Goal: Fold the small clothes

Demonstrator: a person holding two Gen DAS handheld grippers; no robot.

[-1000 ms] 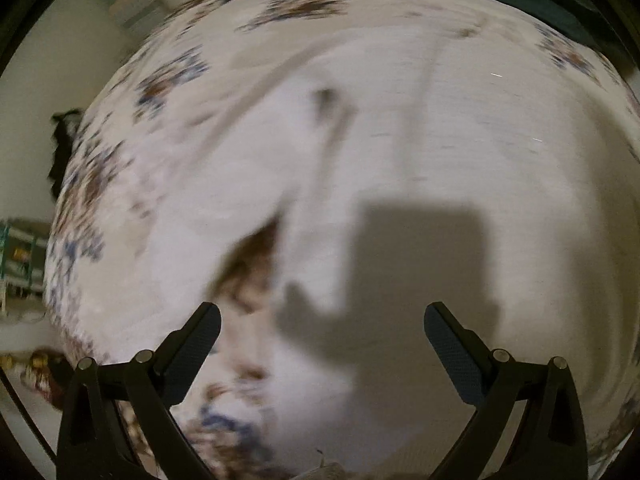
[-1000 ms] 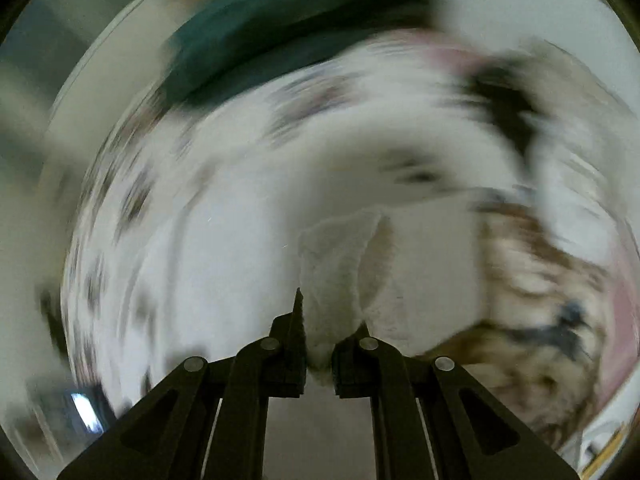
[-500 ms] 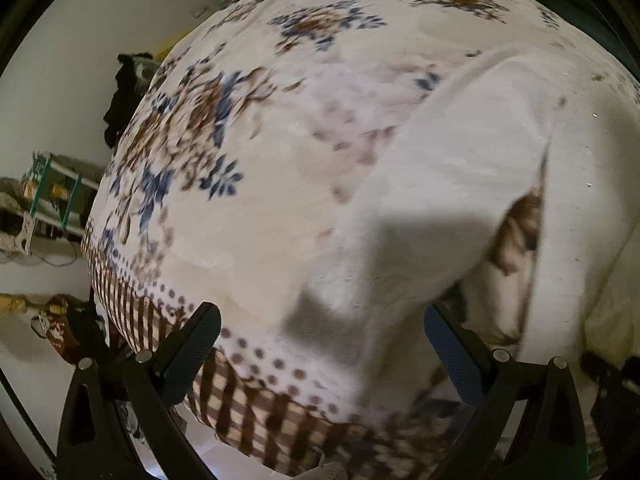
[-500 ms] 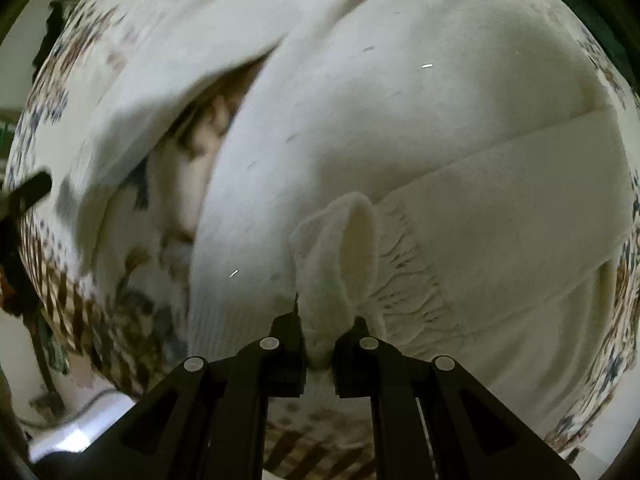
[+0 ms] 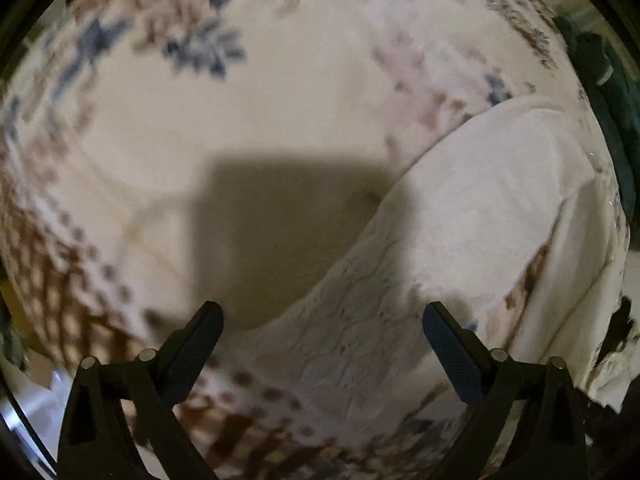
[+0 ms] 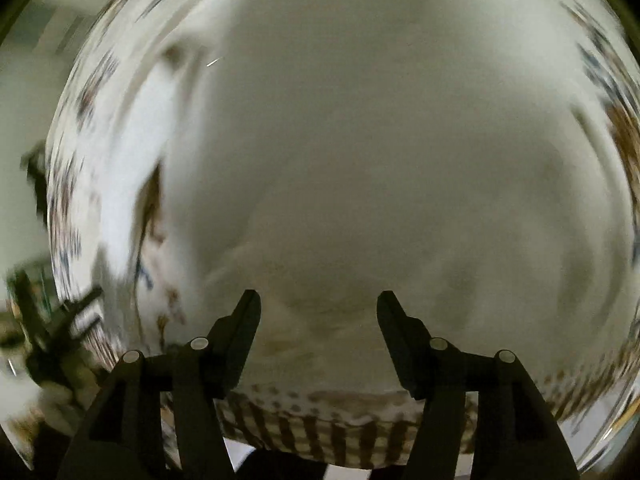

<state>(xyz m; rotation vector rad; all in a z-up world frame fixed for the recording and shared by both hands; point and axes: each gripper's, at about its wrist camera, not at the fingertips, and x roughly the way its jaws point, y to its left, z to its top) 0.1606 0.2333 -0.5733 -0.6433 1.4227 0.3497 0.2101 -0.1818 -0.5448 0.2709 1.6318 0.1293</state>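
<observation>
A white knit garment (image 5: 480, 208) lies on a floral bedspread (image 5: 248, 112); one sleeve with a ribbed cuff (image 5: 344, 328) runs down between the fingers of my left gripper (image 5: 322, 332), which is open and empty just above it. In the right wrist view the garment (image 6: 360, 152) fills most of the blurred frame. My right gripper (image 6: 318, 320) is open and empty, close over the garment's near edge. My left gripper also shows in the right wrist view (image 6: 60, 320) at the far left.
The bedspread's brown checked border (image 6: 320, 428) marks the near edge of the bed, with floor below. A dark green cloth (image 5: 608, 80) lies at the far right of the bed. Clutter (image 6: 24, 280) stands beside the bed on the left.
My right gripper has let go of the white fold it held and opened. My left gripper has swung over so the sleeve cuff lies between its fingers.
</observation>
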